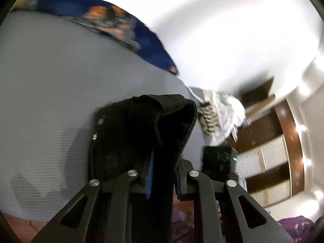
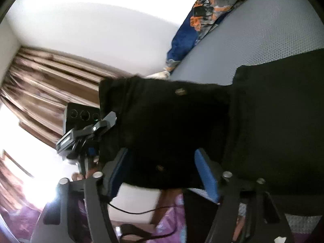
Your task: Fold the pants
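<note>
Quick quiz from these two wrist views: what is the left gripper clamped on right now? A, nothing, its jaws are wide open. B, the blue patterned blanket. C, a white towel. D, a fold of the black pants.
D: in the left wrist view the left gripper is shut with a fold of the black pants pinched between its blue pads.

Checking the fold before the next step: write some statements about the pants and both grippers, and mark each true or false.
1. The left gripper is shut on the black pants. True.
2. The right gripper is clamped tight on the pants. False: its blue pads stand apart with the cloth between them.
3. The pants are blue with orange print. False: they are black; the blue and orange cloth lies at the far edge of the grey surface.
4. Part of the pants is lifted off the grey surface. True.
</note>
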Demonstrator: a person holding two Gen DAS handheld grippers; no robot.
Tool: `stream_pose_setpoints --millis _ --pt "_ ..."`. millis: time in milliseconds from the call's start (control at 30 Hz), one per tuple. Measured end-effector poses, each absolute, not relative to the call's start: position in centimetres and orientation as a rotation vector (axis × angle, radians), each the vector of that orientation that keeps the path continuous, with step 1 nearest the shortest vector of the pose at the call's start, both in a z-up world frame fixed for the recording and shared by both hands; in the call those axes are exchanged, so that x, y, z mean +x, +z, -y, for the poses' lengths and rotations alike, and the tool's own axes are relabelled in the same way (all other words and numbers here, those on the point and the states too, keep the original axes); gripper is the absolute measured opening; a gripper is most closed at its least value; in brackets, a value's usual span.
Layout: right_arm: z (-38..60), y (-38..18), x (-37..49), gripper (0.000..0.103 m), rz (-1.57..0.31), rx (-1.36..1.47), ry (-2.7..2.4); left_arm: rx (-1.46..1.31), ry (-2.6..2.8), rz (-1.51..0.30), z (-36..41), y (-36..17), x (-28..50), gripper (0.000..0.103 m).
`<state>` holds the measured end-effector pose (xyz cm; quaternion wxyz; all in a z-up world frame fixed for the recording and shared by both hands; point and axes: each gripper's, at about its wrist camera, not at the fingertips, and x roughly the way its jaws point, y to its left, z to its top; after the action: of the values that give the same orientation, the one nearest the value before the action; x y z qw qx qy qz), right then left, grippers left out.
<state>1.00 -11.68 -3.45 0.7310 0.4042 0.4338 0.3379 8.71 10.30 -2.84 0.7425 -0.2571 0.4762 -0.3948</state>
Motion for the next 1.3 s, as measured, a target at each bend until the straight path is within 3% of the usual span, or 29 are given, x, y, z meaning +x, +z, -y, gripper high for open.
stream_pose_setpoints --millis 133,200,267,367,433,533,700,800,833,867,933,1167,1300 --pt "16.3 -3.8 0.3 0.073 -0.898 1.008 0.741 -0.564 -0.979 -1.032 -2.8 -2.2 8.4 0.018" --pt "19.9 -4.3 -0.4 0.073 -0.89 1.036 0.697 -0.665 -1.06 -1.04 0.0 -2.6 9.1 0.011" --pt "23.1 -5.3 -1.0 0.073 -0.88 1.079 0.655 -0.613 -1.074 -1.031 3.4 -2.7 9.3 0.011" --pt "27.4 -8.1 -1.6 0.073 -0.911 1.157 0.561 -0.652 -1.162 -1.1 8.5 -5.7 10.5 0.01" --pt "29.7 -10.4 -2.4 0.065 -0.888 1.278 0.54 -0.685 -1.217 -1.156 11.6 -8.3 11.2 0.01" --pt "31.0 -11.3 -2.6 0.07 -0.845 1.387 0.574 -0.635 -1.239 -1.131 13.4 -9.5 11.1 0.01" --pt "29.7 -9.9 -1.1 0.084 -0.901 1.278 0.601 -0.576 -1.145 -1.04 8.9 -7.3 11.0 0.022" --pt "28.4 -8.5 0.0 0.086 -0.989 1.14 0.536 -0.496 -1.047 -1.021 5.9 -6.8 9.9 0.036" --pt "27.9 -7.6 0.4 0.085 -1.012 1.052 0.497 -0.448 -0.982 -1.015 4.7 -6.6 9.2 0.046" --pt "27.5 -7.1 0.5 0.076 -1.028 0.987 0.472 -0.432 -0.948 -1.01 3.8 -6.7 8.8 0.051" --pt "25.9 -6.4 1.1 0.017 -1.101 0.829 0.413 -0.419 -0.893 -1.008 2.0 -7.4 7.5 0.053" --pt "27.3 -1.2 -0.1 0.012 -0.997 0.637 0.329 -0.318 -0.713 -1.051 -1.0 -11.0 4.9 0.056" --pt "31.2 -2.0 -0.2 0.011 -0.982 0.641 0.214 -0.327 -0.709 -1.082 -0.9 -12.5 4.5 0.058"
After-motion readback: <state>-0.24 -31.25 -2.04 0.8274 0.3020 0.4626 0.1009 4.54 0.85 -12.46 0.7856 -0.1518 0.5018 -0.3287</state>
